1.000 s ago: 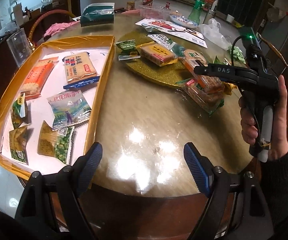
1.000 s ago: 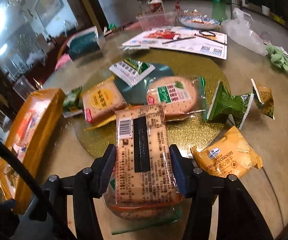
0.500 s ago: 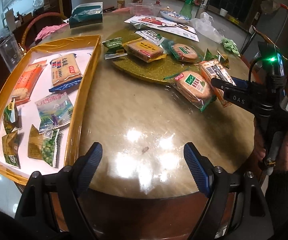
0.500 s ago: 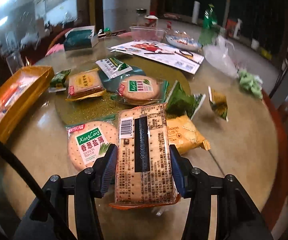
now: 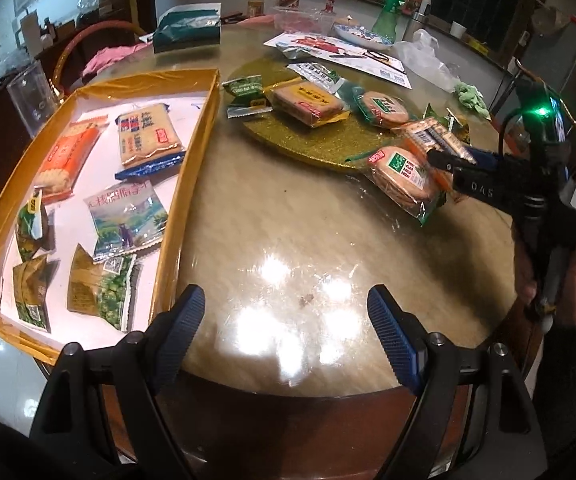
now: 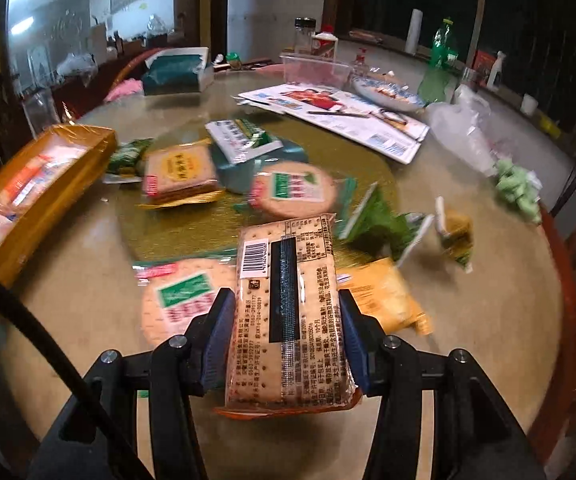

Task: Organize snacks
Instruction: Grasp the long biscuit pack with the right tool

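My right gripper (image 6: 288, 332) is shut on a long cracker packet (image 6: 288, 320) with a barcode and holds it above the table, over a round green-label biscuit pack (image 6: 180, 296). The left wrist view shows that gripper (image 5: 439, 160) and packet (image 5: 427, 132) at the right. My left gripper (image 5: 284, 324) is open and empty over the near table edge. The gold-rimmed tray (image 5: 192, 168) at the left holds several snack packets. More snacks lie on the gold round mat (image 5: 327, 144).
A yellow cracker bag (image 6: 383, 292) and green packets (image 6: 375, 220) lie right of the held packet. Flyers (image 6: 339, 116), a plate, a green bottle (image 6: 439, 60), a plastic bag and a teal box (image 6: 176, 72) stand at the back. The table edge curves at the right.
My right gripper has lifted the cracker packet off the mat, drawn it back toward the near right, then turned a little left. The left gripper stayed open.
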The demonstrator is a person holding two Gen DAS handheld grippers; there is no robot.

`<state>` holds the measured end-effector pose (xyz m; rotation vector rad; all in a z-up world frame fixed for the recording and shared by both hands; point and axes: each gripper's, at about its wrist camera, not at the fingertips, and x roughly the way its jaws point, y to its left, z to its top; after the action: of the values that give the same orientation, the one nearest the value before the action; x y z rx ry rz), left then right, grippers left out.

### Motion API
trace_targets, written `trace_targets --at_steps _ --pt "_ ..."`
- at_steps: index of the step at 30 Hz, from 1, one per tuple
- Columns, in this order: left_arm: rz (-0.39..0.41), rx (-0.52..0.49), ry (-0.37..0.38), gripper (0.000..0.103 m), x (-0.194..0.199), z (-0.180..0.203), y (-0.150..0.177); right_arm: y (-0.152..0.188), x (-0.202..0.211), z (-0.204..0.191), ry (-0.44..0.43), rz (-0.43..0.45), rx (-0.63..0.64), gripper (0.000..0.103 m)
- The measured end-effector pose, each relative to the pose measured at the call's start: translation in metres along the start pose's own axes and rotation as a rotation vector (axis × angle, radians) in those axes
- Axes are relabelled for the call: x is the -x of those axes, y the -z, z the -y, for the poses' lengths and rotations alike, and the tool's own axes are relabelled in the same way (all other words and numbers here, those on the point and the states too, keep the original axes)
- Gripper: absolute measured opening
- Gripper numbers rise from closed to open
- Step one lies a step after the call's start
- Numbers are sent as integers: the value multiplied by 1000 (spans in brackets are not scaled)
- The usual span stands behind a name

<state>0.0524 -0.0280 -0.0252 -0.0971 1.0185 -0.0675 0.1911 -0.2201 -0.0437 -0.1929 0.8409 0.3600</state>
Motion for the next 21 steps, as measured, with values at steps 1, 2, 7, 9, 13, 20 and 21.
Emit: trace_targets --at_steps 1,2,7,9,13,20,21 --pt "-6 2 1 84 -1 0 0 0 0 2 22 -2 7 51" --pt "-9 4 7 84 -2 0 0 1 -2 4 19 -13 7 51" --pt "-6 1 16 84 -3 -1 -1 4 2 -4 16 -9 40 51" --pt "-8 9 21 84 -4 -3 -1 8 8 -11 -15 -13 29 51" --pt "-4 29 16 84 -5 -10 -3 21 26 -43 -106 -7 78 51" --pt "-36 39 48 84 -12 -10 -1 28 22 -44 -114 -19 25 51" --pt "-45 36 53 84 -13 -8 -1 29 23 -43 -117 -16 25 51"
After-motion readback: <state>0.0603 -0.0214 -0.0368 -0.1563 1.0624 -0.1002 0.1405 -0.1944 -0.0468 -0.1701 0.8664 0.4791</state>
